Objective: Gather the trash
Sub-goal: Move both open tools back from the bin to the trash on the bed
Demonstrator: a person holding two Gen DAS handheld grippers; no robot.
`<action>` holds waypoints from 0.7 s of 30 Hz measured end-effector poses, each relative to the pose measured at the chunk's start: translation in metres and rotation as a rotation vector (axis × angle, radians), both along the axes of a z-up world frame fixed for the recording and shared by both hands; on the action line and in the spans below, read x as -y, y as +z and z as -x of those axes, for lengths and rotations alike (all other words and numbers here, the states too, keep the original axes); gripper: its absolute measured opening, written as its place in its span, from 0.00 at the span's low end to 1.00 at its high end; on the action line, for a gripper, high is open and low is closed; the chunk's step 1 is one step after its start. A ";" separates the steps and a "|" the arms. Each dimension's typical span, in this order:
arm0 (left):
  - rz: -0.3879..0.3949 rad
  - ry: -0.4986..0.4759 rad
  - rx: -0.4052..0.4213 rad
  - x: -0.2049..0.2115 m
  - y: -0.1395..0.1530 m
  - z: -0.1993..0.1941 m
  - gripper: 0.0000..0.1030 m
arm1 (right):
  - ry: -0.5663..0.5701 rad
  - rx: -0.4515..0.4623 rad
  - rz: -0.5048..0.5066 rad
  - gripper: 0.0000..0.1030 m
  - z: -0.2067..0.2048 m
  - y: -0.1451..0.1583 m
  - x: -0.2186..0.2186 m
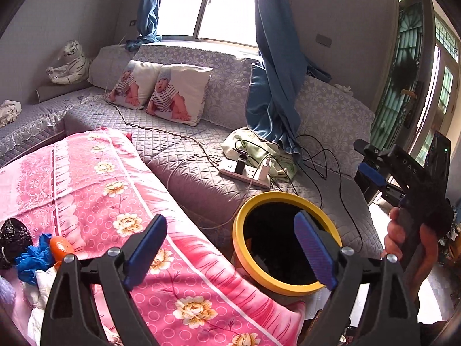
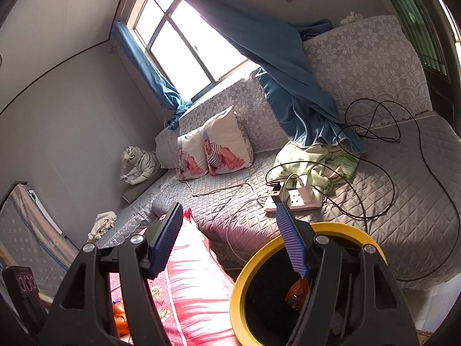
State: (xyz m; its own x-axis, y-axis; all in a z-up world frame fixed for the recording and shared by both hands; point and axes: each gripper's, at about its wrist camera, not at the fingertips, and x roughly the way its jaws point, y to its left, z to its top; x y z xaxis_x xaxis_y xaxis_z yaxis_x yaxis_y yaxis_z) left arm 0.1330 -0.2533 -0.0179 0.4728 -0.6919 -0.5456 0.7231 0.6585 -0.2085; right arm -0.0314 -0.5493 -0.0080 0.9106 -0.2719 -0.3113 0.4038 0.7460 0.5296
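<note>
A pink floral blanket (image 1: 121, 201) covers the near surface, with a grey quilted sofa (image 1: 184, 144) at 12 o'clock beneath the window (image 1: 207, 3). Both the left gripper (image 1: 230, 248) and right gripper (image 2: 230, 239) are spread wide, empty. Crumpled trash (image 1: 34, 256) lies at 9 o'clock; the yellow-rimmed bin (image 1: 239, 230) stands at 3 o'clock.

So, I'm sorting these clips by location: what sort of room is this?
Most likely a home living room. A long corner sofa under a quilted grey cover sits below a curtained window, with printed cushions and a toy tiger on it.
</note>
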 end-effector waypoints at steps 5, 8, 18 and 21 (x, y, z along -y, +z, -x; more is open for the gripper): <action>-0.006 0.122 0.039 -0.052 0.007 0.003 0.92 | 0.095 0.007 0.037 0.75 -0.022 0.006 -0.040; -0.021 0.199 0.064 -0.086 0.006 0.006 0.92 | 0.169 0.020 0.055 0.83 -0.035 0.008 -0.067; -0.150 0.502 0.153 -0.215 0.000 0.023 0.92 | 0.395 0.027 0.149 0.92 -0.062 0.012 -0.153; -0.133 0.586 0.116 -0.253 -0.006 0.031 0.92 | 0.441 0.017 0.177 0.92 -0.067 0.012 -0.174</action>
State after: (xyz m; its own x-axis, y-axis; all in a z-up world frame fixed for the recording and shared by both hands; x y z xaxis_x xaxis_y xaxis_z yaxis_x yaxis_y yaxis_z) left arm 0.1025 -0.0004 -0.0238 0.8155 -0.2286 -0.5317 0.2459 0.9685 -0.0394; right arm 0.0358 -0.3756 0.0040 0.9557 0.0940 -0.2791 0.0211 0.9235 0.3830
